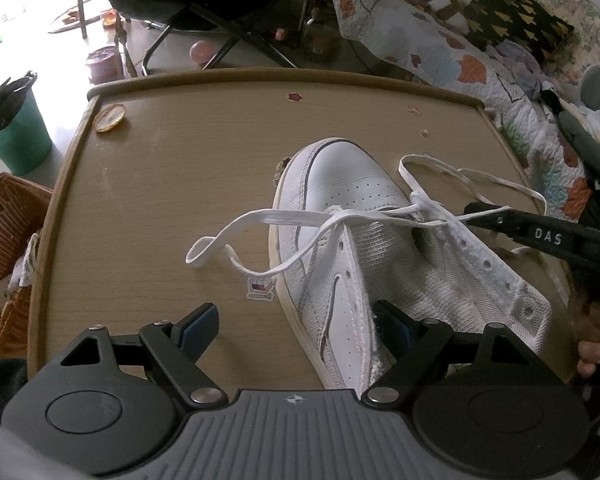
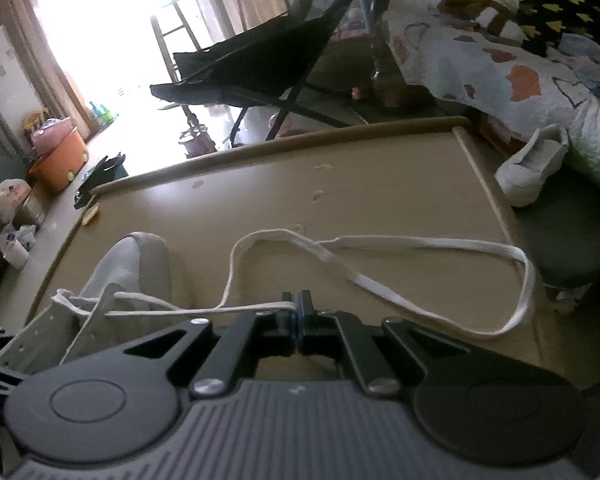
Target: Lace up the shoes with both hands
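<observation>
- A white shoe (image 1: 352, 248) lies on the brown bench (image 1: 160, 184), right of its middle, toe pointing to the far edge and its open tongue toward the camera.
- The white lace (image 1: 260, 218) is threaded through the far eyelets only; one end loops out over the bench to the left of the shoe, the other loops to the right.
- The left tool (image 1: 296, 324) stands wide open at the near side of the shoe. Its right finger sits by the shoe's near collar; whether it touches cannot be told. Its left finger hangs over bare bench. Nothing is gripped.
- The right tool (image 2: 296, 312) is closed tight on the lace (image 2: 380, 280), pinching a strand that runs leftward to the shoe (image 2: 128, 268); the slack beyond it lies in a long loop on the bench (image 2: 380, 184) to the right.
- In the left wrist view the right tool (image 1: 476, 212) reaches in from the right, its tips at the lace beside the eyelets.
- A second white shoe (image 2: 534, 168) sits off the bench at the far right, on a dark green stool (image 2: 572, 232).
- A small sticker (image 1: 260, 289) is on the bench just left of the shoe's sole.
</observation>
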`<state>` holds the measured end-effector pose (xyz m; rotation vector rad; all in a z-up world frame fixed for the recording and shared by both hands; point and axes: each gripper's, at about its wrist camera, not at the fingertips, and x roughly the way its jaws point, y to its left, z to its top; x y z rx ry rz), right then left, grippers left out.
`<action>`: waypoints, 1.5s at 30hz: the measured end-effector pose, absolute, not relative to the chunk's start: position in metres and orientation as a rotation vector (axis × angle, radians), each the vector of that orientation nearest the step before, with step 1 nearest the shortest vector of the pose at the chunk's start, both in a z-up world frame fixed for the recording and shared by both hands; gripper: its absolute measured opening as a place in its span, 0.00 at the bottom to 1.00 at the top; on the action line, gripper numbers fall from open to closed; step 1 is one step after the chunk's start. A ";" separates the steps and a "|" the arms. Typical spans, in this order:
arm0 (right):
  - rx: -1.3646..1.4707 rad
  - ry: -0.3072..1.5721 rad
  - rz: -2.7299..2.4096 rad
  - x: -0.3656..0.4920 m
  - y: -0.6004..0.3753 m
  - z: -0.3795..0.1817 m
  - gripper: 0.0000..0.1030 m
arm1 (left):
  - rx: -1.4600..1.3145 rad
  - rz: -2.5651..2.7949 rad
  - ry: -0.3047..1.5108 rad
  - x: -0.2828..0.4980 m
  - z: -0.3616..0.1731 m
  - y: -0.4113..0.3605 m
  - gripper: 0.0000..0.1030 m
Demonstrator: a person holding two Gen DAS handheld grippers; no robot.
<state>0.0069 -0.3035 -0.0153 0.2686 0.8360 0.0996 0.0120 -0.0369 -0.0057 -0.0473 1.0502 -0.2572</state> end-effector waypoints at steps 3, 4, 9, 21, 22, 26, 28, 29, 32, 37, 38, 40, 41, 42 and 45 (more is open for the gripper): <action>0.276 0.832 0.076 0.005 -0.309 -0.013 0.01 | -0.049 -0.256 1.049 0.012 -0.006 -0.037 0.84; 0.281 0.830 0.069 0.004 -0.311 -0.012 0.01 | -0.050 -0.256 1.048 0.012 -0.006 -0.037 0.84; 0.292 0.819 0.047 0.000 -0.320 -0.006 0.01 | -0.053 -0.256 1.047 0.011 -0.007 -0.036 0.84; 0.358 0.793 -0.016 -0.013 -0.340 0.004 0.01 | -0.064 -0.258 1.043 0.011 -0.008 -0.035 0.84; 0.368 0.792 -0.021 -0.015 -0.343 0.005 0.02 | -0.064 -0.258 1.042 0.011 -0.008 -0.034 0.84; 0.381 0.780 -0.021 -0.021 -0.347 0.010 0.02 | -0.067 -0.258 1.041 0.010 -0.009 -0.034 0.85; 0.373 0.779 -0.017 -0.024 -0.347 0.012 0.02 | -0.068 -0.258 1.040 0.010 -0.009 -0.034 0.85; 0.370 0.778 -0.014 -0.025 -0.347 0.013 0.02 | -0.068 -0.258 1.040 0.010 -0.009 -0.034 0.85; 0.365 0.775 -0.013 -0.027 -0.346 0.015 0.02 | -0.069 -0.258 1.038 0.010 -0.009 -0.034 0.85; 0.360 0.755 -0.010 -0.031 -0.345 0.020 0.02 | -0.072 -0.257 1.036 0.009 -0.009 -0.034 0.85; 0.361 0.752 -0.009 -0.032 -0.346 0.021 0.02 | -0.072 -0.257 1.035 0.009 -0.009 -0.034 0.85; 0.364 0.748 -0.008 -0.034 -0.347 0.022 0.01 | -0.071 -0.257 1.036 0.009 -0.009 -0.034 0.85; 0.369 0.745 -0.007 -0.035 -0.347 0.023 0.02 | -0.071 -0.257 1.036 0.009 -0.009 -0.034 0.85; 0.374 0.738 -0.008 -0.036 -0.348 0.024 0.02 | -0.071 -0.257 1.036 0.009 -0.009 -0.034 0.85; 0.395 0.715 -0.004 -0.039 -0.350 0.030 0.02 | -0.072 -0.257 1.036 0.009 -0.009 -0.034 0.85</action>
